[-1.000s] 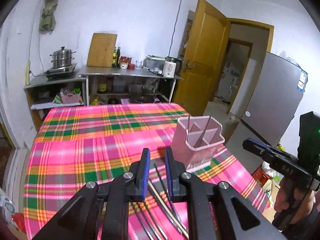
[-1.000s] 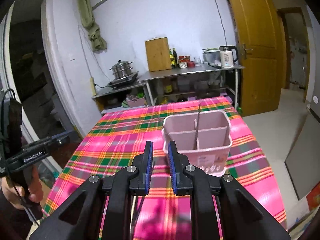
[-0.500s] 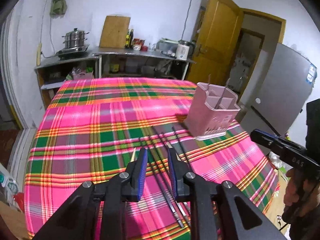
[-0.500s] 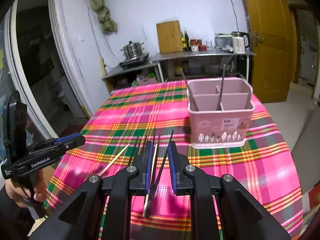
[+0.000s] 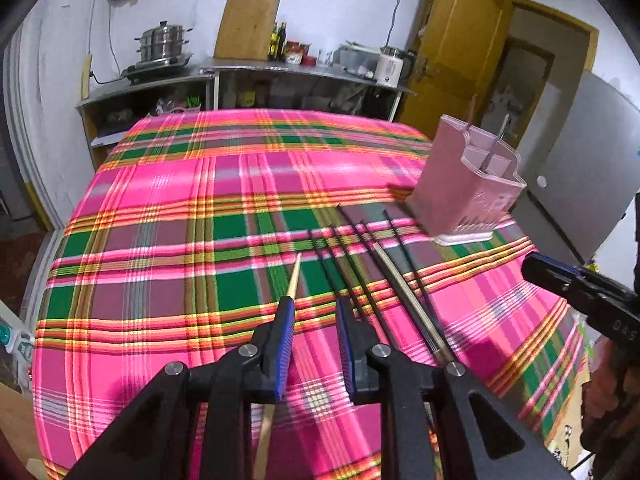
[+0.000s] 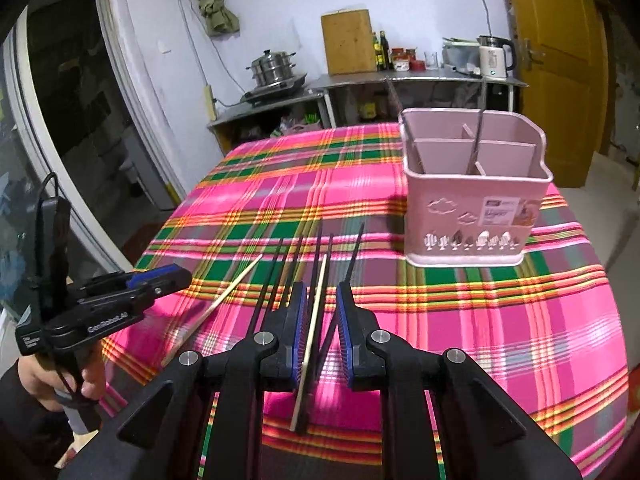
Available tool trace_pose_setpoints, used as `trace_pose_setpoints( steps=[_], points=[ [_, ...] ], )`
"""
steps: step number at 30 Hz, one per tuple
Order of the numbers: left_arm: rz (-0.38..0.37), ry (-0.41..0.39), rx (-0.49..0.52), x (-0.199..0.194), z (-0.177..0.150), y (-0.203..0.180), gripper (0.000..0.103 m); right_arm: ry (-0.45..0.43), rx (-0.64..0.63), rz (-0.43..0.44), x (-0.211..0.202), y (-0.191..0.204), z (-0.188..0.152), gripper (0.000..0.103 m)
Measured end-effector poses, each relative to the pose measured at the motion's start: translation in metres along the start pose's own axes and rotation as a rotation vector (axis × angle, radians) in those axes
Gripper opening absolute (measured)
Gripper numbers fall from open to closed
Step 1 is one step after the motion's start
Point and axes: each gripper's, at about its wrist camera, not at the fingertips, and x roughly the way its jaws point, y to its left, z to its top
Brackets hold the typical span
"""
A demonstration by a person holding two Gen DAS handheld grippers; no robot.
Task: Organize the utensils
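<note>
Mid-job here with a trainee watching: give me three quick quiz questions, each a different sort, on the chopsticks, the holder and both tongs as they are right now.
1. True or false: the pink plastic divided utensil holder stands empty.
2. Multiple choice: the loose pale wooden chopstick and the dark chopsticks lie A) inside the holder, B) on the pink plaid tablecloth, C) on the floor.
3. Fill in: both the left tongs and the right tongs are ____ and hold nothing.

Key: 1 false, since a thin utensil already stands in one compartment; 2 B; 3 open.
</note>
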Motion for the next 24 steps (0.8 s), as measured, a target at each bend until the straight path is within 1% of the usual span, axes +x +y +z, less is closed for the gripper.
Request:
trace_pose_setpoints(
  steps=[2, 4, 9, 12, 19, 24],
  points=[
    [0.013, 0.019, 0.002, 0.01, -0.001, 0.004, 0.021, 0.015, -0.004, 0.011, 0.009, 0.0, 0.0, 0.015],
    [0.023, 0.037, 0.002, 0.02, -0.002, 0.008, 0.021, 0.035, -0.009, 0.019, 0.021, 0.001, 0.0, 0.011],
    [0.036, 0.063, 0.006, 0.038, -0.002, 0.013, 0.021, 0.097, -0.013, 0.032, 0.056, 0.001, 0.0, 0.009],
    [0.041, 0.071, 0.012, 0.047, -0.001, 0.015, 0.021, 0.119, -0.019, 0.045, 0.074, 0.003, 0.002, 0.008],
    [0.024, 0.093, 0.011, 0.06, -0.001, 0.017, 0.021, 0.172, 0.008, 0.075, 0.11, 0.0, 0.004, 0.008],
    [0.019, 0.104, 0.001, 0.065, -0.003, 0.02, 0.021, 0.2, 0.027, 0.087, 0.124, -0.005, 0.002, 0.007]
  ],
)
